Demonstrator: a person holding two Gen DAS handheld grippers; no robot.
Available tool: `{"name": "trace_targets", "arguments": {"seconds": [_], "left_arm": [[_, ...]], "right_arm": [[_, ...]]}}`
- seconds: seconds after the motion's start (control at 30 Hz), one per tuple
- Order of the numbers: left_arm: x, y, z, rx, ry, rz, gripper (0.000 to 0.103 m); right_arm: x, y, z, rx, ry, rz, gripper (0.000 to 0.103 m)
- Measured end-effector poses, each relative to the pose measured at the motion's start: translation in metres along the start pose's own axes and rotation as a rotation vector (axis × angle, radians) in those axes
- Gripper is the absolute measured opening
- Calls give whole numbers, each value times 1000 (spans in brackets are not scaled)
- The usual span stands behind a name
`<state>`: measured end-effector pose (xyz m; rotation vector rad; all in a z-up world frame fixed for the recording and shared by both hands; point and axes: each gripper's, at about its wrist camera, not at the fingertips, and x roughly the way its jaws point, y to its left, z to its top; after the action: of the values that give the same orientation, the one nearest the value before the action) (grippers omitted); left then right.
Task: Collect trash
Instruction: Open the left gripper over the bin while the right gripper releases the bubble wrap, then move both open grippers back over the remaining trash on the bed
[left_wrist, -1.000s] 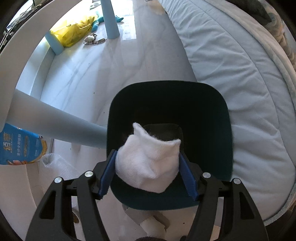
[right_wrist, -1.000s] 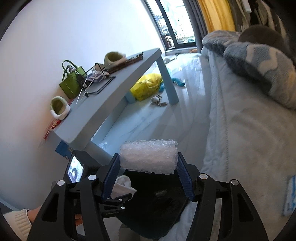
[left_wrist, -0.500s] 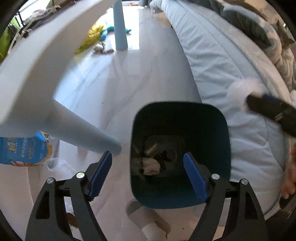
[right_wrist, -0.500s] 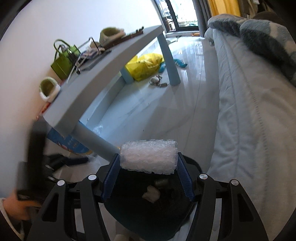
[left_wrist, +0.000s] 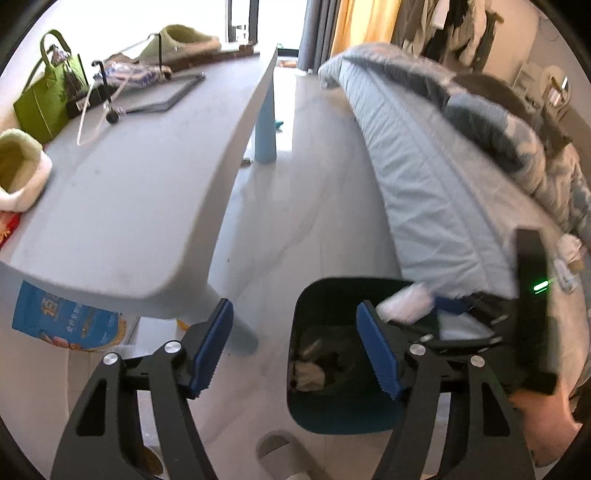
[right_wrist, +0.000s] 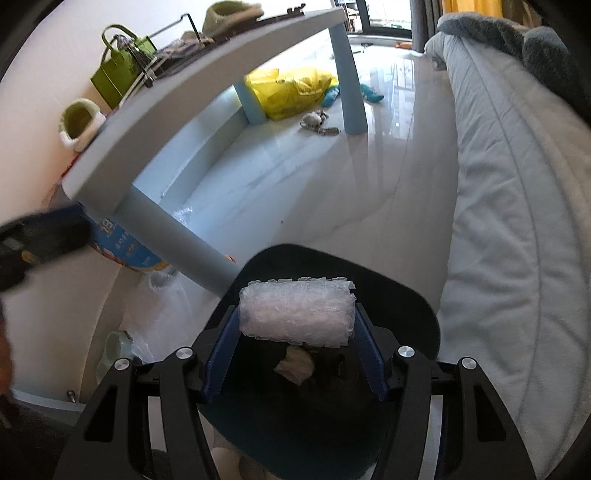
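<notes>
A dark teal bin (left_wrist: 332, 410) stands on the floor between the table and the bed. A white wad (left_wrist: 308, 374) lies inside it on darker scraps. My left gripper (left_wrist: 295, 321) hangs above the bin's left rim, its jaws closing with nothing between them. My right gripper (right_wrist: 295, 317) is shut on a roll of bubble wrap (right_wrist: 295, 308), held just over the bin's (right_wrist: 413, 314) mouth, with the white wad (right_wrist: 295, 363) below it. From the left wrist the roll (left_wrist: 406, 306) shows blurred at the bin's far right rim.
A pale blue table (left_wrist: 129, 184) carries a green bag (left_wrist: 40, 99), slippers and a wire stand. A blue packet (left_wrist: 62, 325) sits under it. The bed (left_wrist: 443, 192) runs along the right. A yellow bag (right_wrist: 291, 92) and small litter lie further off on the floor.
My left gripper let the white wad fall into the bin, then rose and tipped up toward the table. The right gripper came down over the bin with the bubble wrap.
</notes>
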<state>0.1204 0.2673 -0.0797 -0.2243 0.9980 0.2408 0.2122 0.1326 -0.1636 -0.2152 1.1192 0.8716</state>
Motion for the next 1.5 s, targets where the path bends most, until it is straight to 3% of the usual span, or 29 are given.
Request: {"name": "trace_targets", "arguments": {"seconds": [0.3, 0.47, 0.73, 0.83, 0.97, 1.2, 1.5], "left_arm": [[-34, -24, 9, 86, -99, -15, 61], [-52, -34, 15, 87, -155, -39, 56], [-90, -59, 23, 83, -288, -94, 57], [-104, -66, 24, 85, -331, -107, 58], [-121, -72, 25, 73, -385, -129, 58], [-138, -84, 28, 73, -451, -161, 60], [-155, -116, 26, 105, -496, -182, 67]], "right_arm": [[31, 0, -12, -10, 84, -26, 62], [39, 0, -16, -4, 105, -30, 62], [43, 0, -20, -8, 127, -46, 68], [37, 1, -17, -7, 111, -30, 75], [22, 6, -11, -31, 78, -7, 75], [-33, 6, 3, -42, -52, 33, 75], [-93, -6, -1, -50, -174, 38, 75]]}}
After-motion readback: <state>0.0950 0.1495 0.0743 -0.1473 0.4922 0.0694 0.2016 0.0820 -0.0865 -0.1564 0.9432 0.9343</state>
